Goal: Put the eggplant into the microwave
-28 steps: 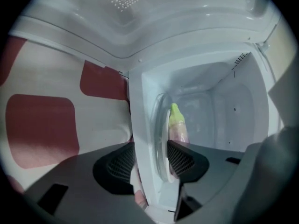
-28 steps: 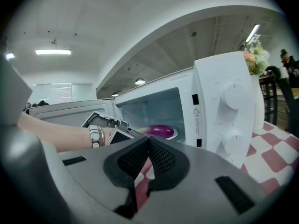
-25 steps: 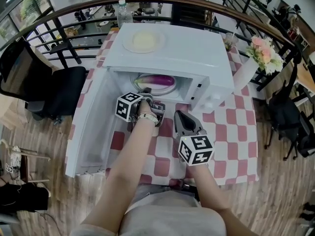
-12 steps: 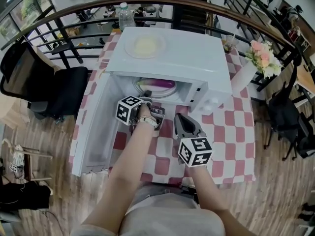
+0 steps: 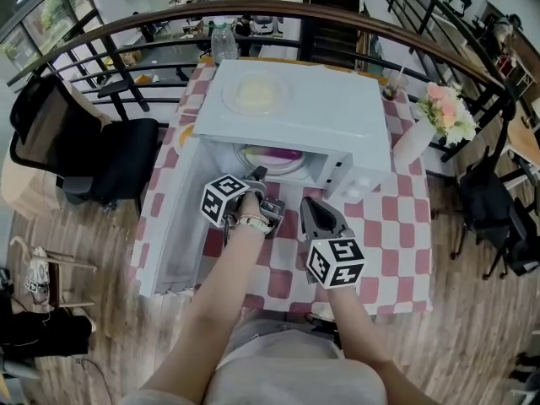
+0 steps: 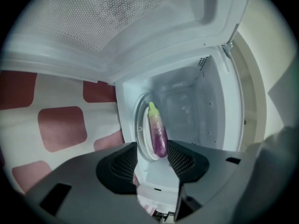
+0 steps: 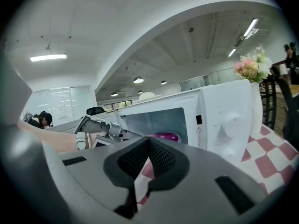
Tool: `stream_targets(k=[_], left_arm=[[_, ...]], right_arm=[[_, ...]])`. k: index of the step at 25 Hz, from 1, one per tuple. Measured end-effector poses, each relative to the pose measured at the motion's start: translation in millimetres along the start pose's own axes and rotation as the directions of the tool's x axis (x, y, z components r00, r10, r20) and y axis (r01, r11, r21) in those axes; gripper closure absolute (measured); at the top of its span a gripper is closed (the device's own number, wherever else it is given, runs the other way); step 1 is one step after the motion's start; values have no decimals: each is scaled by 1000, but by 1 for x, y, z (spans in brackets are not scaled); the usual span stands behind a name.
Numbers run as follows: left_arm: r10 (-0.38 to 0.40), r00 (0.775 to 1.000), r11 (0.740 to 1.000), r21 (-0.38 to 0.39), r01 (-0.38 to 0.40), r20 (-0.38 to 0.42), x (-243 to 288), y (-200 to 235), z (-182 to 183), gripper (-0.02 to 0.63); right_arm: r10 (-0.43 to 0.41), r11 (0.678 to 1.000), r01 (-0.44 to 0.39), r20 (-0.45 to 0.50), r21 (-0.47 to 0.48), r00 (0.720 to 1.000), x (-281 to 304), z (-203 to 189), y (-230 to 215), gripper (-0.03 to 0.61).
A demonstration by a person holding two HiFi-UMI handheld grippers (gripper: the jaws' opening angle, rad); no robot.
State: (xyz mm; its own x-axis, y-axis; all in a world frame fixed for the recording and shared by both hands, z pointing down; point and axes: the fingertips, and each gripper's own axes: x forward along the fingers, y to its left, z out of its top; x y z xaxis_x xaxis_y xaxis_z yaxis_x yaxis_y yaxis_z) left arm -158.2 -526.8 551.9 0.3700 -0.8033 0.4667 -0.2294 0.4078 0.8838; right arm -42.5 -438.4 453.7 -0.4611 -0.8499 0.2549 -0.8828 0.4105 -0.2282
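The purple eggplant [image 5: 284,153] with a green stem lies on the glass turntable [image 6: 140,125] inside the open white microwave [image 5: 337,108]. In the left gripper view the eggplant [image 6: 158,130] rests beyond the jaws, apart from them. My left gripper [image 5: 257,178] hovers just outside the oven mouth, open; its jaws have just been closing a little with nothing between them [image 6: 153,163]. My right gripper [image 5: 309,206] hangs to the right, in front of the control panel, with its pads together and empty [image 7: 148,144]. The right gripper view also shows the eggplant [image 7: 166,136] and the left gripper [image 7: 100,125].
The microwave door [image 5: 173,226] stands swung wide to the left. A plate [image 5: 256,95] sits on top of the oven. A flower vase [image 5: 443,112] stands at the right on the red-checked table [image 5: 392,226], a bottle [image 5: 224,40] behind. A black chair [image 5: 93,154] is left.
Both grippers have lifted a little in front of the microwave. The eggplant has stayed on the turntable. The head view has shifted slightly.
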Motion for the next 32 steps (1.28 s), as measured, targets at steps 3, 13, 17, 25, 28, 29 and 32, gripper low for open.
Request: stream_targets(k=[3,13,17,25,28,29,32], left_arm=[[-24,1000,999,22,24,-18,-12,-9,-4,443],[-98,993,985,133,106,-61,-54,-35,-21,608],[-152,987,973,167,157,-44,-72,-47,-25,609],[-344,939,896,302,325,11,-109,-85,-32,611],[-444,896,841,340,422,-13,-120,-102,-38,611],[-478,878,819,350,455,-25,-124,-108,-40,611],[-559,827,748,393,535,-60,-135,-121,-47,611]], right_arm=[[-3,1000,3,3,-4,1000,-3,8,1,554],[17,998,-17,10,-63,1000,-21,20,17,554],[23,996,-21,22,-92,999,-31,27,21,555],[82,993,-73,96,-96,992,-42,40,34,555],[94,990,-81,113,-116,989,-45,44,39,555],[95,990,-81,118,-117,988,-45,45,39,555],[92,990,-77,126,-119,988,-45,46,38,555]])
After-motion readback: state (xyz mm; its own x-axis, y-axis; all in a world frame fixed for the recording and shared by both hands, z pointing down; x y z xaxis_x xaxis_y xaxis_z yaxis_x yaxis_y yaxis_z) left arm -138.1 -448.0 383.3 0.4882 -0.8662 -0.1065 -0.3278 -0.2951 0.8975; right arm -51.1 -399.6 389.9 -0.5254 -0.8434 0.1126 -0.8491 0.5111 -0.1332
